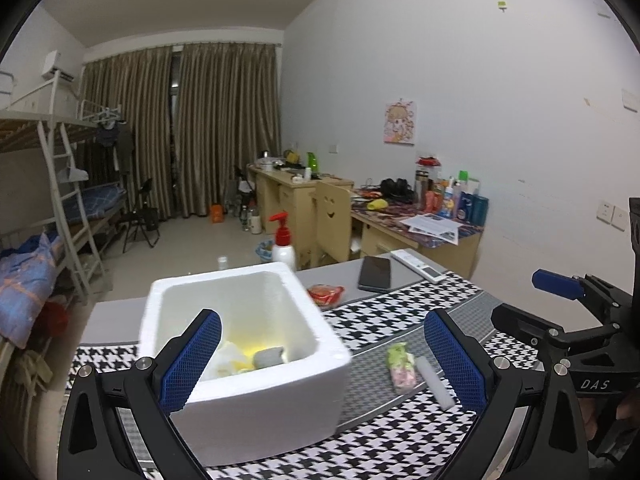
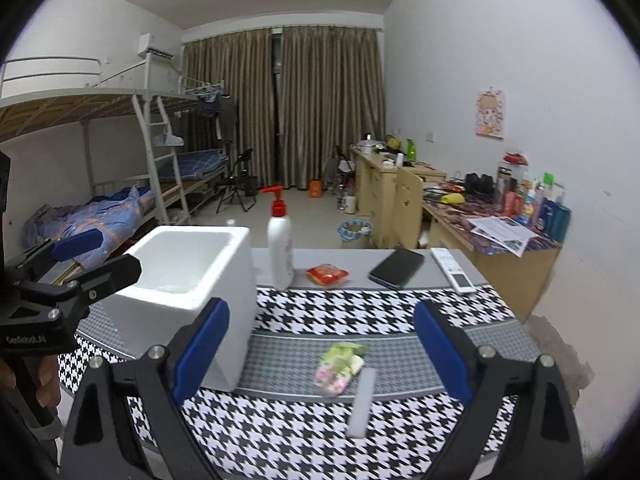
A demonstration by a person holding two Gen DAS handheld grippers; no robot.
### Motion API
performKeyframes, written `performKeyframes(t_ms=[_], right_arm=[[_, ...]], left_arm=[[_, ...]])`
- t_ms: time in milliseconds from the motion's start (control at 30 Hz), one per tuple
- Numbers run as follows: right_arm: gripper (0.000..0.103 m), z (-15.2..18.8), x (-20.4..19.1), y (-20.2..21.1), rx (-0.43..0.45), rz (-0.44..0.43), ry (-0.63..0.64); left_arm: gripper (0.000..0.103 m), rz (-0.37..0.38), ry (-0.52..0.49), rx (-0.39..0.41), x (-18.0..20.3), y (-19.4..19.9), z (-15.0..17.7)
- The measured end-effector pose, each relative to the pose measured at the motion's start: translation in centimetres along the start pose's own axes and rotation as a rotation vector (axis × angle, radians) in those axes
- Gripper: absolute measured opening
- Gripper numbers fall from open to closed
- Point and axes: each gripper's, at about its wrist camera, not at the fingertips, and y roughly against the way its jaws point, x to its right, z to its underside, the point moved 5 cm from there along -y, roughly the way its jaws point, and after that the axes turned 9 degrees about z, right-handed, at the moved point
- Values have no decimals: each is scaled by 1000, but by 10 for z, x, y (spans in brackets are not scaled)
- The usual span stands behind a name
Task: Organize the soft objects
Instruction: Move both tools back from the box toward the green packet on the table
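On the houndstooth cloth (image 2: 320,312), nearest, both tongs gape wide and hold nothing: the left gripper (image 1: 322,364) before the white foam box (image 1: 244,344), the right gripper (image 2: 322,354) over a green-pink soft packet (image 2: 338,364) touching a white foam strip (image 2: 362,402). Inside the box lie a grey soft piece (image 1: 269,357) and pale cloths. Farther back stand a pump bottle (image 2: 280,248), red snack packet (image 2: 327,274), phone (image 2: 396,268) and remote (image 2: 454,270).

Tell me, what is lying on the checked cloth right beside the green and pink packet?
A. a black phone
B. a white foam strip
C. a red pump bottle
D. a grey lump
B: a white foam strip lies right beside the green and pink packet on the checked cloth, while the phone rests farther back on the bare grey table.
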Motion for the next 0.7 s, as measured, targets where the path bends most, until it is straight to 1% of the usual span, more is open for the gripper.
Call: performKeyframes(t_ms=[267, 700], right_arm=[[96, 7, 27, 8, -11, 49, -27], [96, 19, 54, 15, -24, 88, -66]], left_arm=[[102, 40, -23, -16, 27, -14, 1], [102, 78, -45, -44, 55, -30, 5]])
